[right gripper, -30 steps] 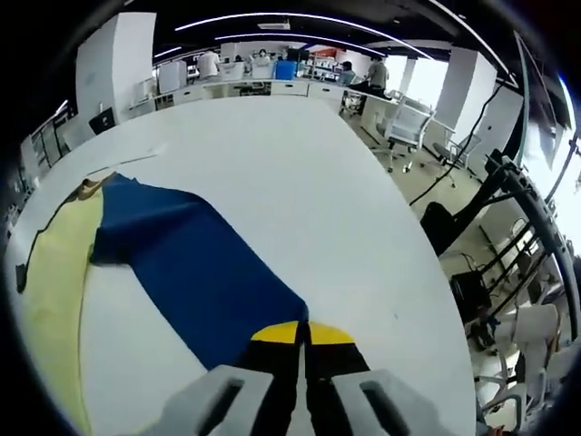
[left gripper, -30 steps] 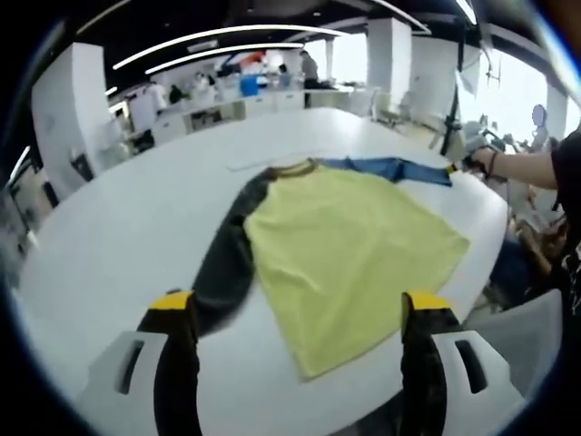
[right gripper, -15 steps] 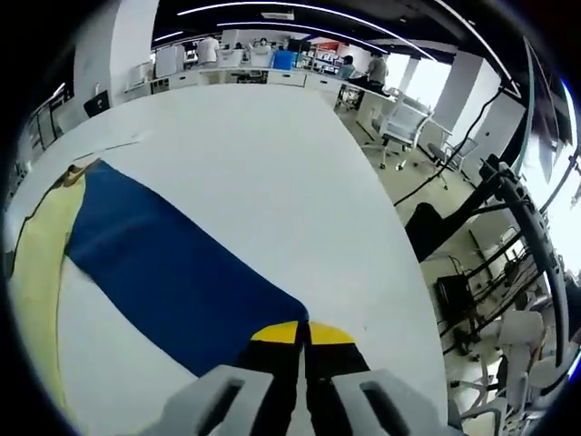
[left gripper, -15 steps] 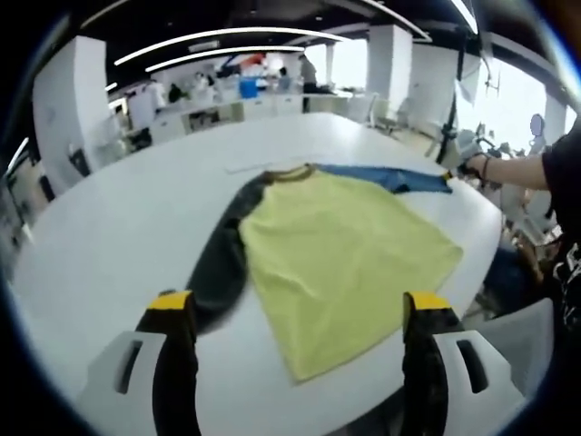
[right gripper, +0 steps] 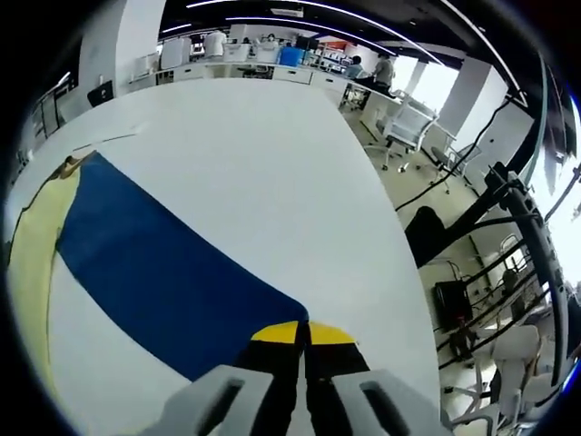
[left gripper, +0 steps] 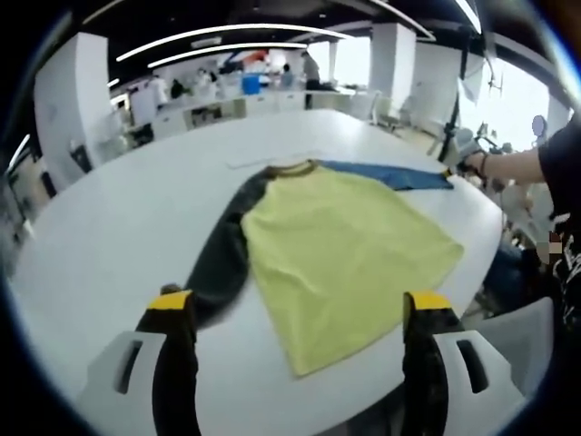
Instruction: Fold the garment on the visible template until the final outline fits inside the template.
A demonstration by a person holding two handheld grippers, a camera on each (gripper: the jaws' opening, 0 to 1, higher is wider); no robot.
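A long-sleeved shirt with a yellow body (left gripper: 349, 250) lies flat on the white table (left gripper: 118, 227). Its dark sleeve (left gripper: 221, 263) runs toward my left gripper (left gripper: 300, 313), which hovers open above the table's near edge, holding nothing. The blue sleeve (left gripper: 390, 173) stretches to the far right, where a person's hand holds the other gripper (left gripper: 461, 162) at its cuff. In the right gripper view the blue sleeve (right gripper: 168, 272) lies taut across the table, and my right gripper (right gripper: 304, 334) is shut on its cuff. The yellow body (right gripper: 27, 245) shows at the left edge.
A thin line of template marking (left gripper: 243, 164) lies on the table beyond the collar. The table edge (right gripper: 399, 272) falls away to the right, with office chairs (right gripper: 408, 123) and cables on the floor. Desks and people stand far behind.
The right gripper has kept pulling the blue sleeve outward, so it lies straighter and flatter. The left gripper has barely moved.
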